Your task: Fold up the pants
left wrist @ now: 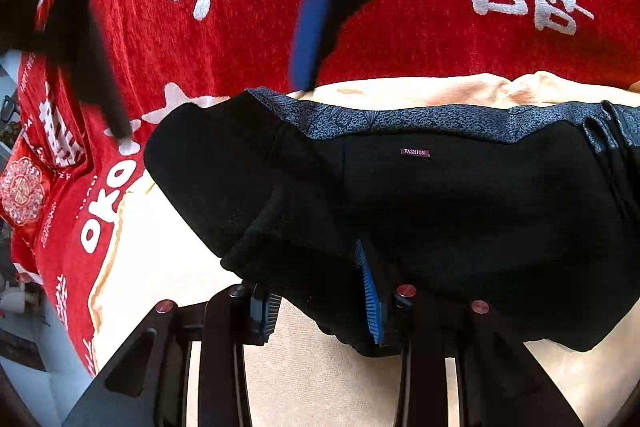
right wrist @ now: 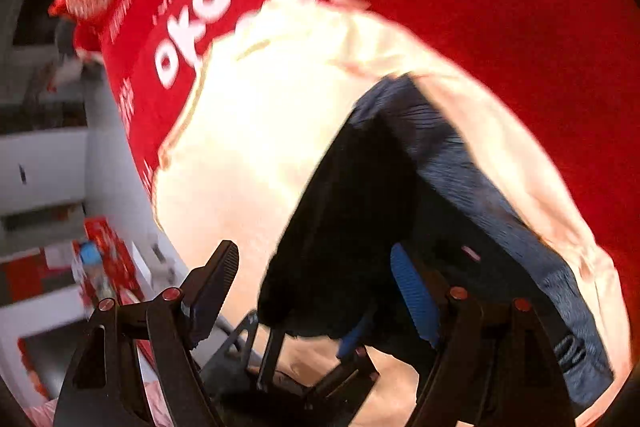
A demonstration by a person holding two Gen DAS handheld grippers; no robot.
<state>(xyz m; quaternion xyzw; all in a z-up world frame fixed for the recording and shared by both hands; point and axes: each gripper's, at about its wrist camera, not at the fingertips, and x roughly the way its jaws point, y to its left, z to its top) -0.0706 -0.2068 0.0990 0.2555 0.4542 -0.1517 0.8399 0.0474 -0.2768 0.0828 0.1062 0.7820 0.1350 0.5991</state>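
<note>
Left gripper [left wrist: 320,301] is pinching the black pants' [left wrist: 460,211] hem over the cream cloth [left wrist: 168,239] on the red blanket [left wrist: 224,47], while right gripper [right wrist: 320,291] is hovering with jaws spread.

A red blanket [left wrist: 224,39] with white characters covers the surface, and a cream cloth [left wrist: 168,259] lies spread over it. At the left edge sits a red cushion [left wrist: 22,191] with a round white emblem. Beyond — blurred — stand white shelves [right wrist: 44,167] and a red box [right wrist: 108,251].
</note>
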